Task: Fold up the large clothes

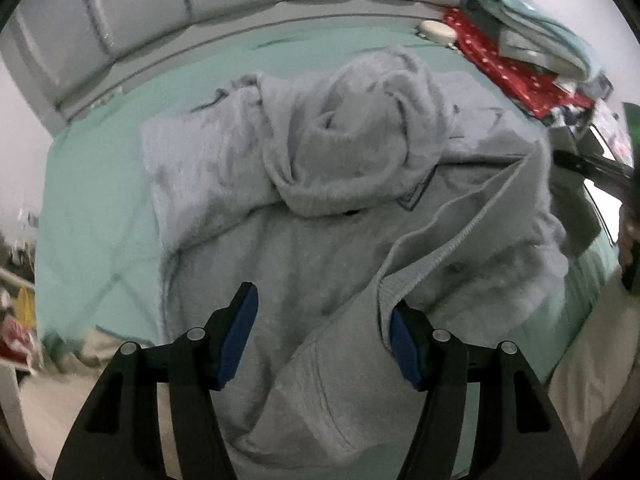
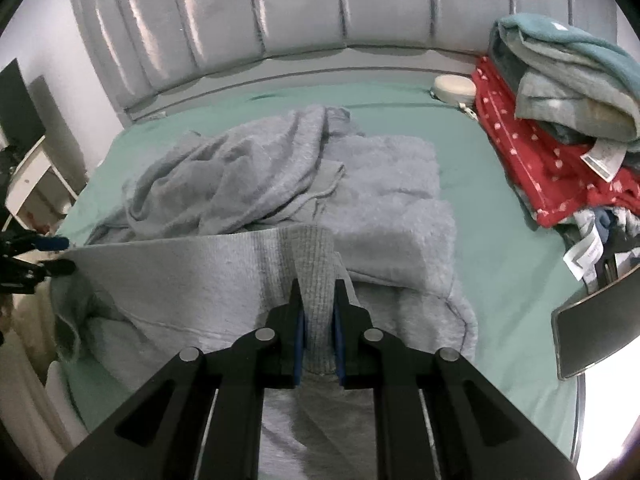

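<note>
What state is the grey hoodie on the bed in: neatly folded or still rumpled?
Still rumpled. The grey hoodie lies bunched on the green sheet, hood heaped up, its ribbed hem lifted by the right gripper.

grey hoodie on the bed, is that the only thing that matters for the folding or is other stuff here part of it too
Part of the job:
grey hoodie
its ribbed hem, pinched by the right gripper
left gripper, open

Just lying about:
pile of clothes
white round case

No text can be read anywhere; the white care tags (image 2: 603, 159) hanging from the stack of folded clothes (image 2: 560, 92) on the bed carry print too small and blurred to make out
</note>
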`<state>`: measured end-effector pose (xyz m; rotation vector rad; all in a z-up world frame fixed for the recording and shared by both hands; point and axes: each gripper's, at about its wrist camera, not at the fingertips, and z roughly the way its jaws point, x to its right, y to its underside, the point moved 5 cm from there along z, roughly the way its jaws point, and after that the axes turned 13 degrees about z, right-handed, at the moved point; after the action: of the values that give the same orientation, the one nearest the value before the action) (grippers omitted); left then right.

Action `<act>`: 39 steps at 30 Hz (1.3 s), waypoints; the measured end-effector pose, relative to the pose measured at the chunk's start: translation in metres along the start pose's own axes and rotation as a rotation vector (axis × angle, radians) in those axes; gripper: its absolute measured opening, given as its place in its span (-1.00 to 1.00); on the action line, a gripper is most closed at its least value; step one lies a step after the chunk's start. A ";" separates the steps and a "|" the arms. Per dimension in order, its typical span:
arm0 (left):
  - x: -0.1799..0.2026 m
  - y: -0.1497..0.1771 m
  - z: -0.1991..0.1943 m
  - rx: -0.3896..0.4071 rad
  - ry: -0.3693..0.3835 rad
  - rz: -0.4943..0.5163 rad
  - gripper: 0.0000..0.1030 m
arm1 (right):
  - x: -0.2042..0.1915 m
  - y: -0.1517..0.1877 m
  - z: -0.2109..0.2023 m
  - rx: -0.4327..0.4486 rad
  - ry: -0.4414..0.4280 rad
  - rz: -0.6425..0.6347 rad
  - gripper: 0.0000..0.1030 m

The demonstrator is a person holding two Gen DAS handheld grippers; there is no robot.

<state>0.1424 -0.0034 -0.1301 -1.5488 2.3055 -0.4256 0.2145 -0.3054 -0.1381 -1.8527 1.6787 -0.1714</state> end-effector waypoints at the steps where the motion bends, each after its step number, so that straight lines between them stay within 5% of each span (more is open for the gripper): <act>1: -0.001 -0.001 -0.002 -0.008 0.003 0.019 0.30 | 0.001 0.000 0.000 -0.001 0.002 0.008 -0.78; 4: -0.003 -0.005 -0.009 -0.013 0.037 0.038 0.30 | 0.006 -0.001 0.001 -0.002 0.021 0.019 -0.78; 7: -0.014 -0.011 -0.015 0.023 0.096 -0.051 0.30 | 0.013 -0.002 0.002 -0.004 0.050 0.040 -0.78; 11: -0.050 -0.008 -0.021 0.073 -0.001 -0.236 0.30 | 0.031 -0.002 0.006 -0.029 0.068 0.111 -0.77; 13: -0.053 0.000 -0.017 0.062 0.024 -0.274 0.30 | 0.033 -0.002 0.008 -0.038 0.069 0.122 -0.77; 18: -0.002 0.010 -0.021 0.093 0.113 -0.096 0.30 | 0.029 -0.002 0.009 -0.040 0.076 0.104 -0.77; 24: 0.066 0.014 -0.003 0.035 0.097 0.174 0.30 | 0.032 -0.001 0.011 -0.054 0.072 0.124 -0.77; 29: 0.083 0.014 0.042 -0.070 -0.088 0.335 0.30 | 0.032 -0.001 0.010 -0.048 0.060 0.129 -0.77; 34: 0.059 0.017 0.067 -0.171 -0.178 0.307 0.29 | 0.032 -0.001 0.010 -0.045 0.048 0.135 -0.77; 35: 0.052 0.016 0.065 -0.170 -0.183 0.289 0.23 | 0.033 -0.001 0.011 -0.046 0.046 0.139 -0.77; 37: 0.040 0.015 0.058 -0.135 -0.133 0.226 -0.53 | 0.033 -0.002 0.012 -0.046 0.037 0.144 -0.77; 39: 0.024 0.013 0.045 -0.088 -0.110 0.138 -0.75 | 0.032 -0.003 0.012 -0.041 0.034 0.143 -0.77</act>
<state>0.1430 -0.0237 -0.1787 -1.4033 2.3547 -0.2014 0.2284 -0.3310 -0.1559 -1.7601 1.8432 -0.1101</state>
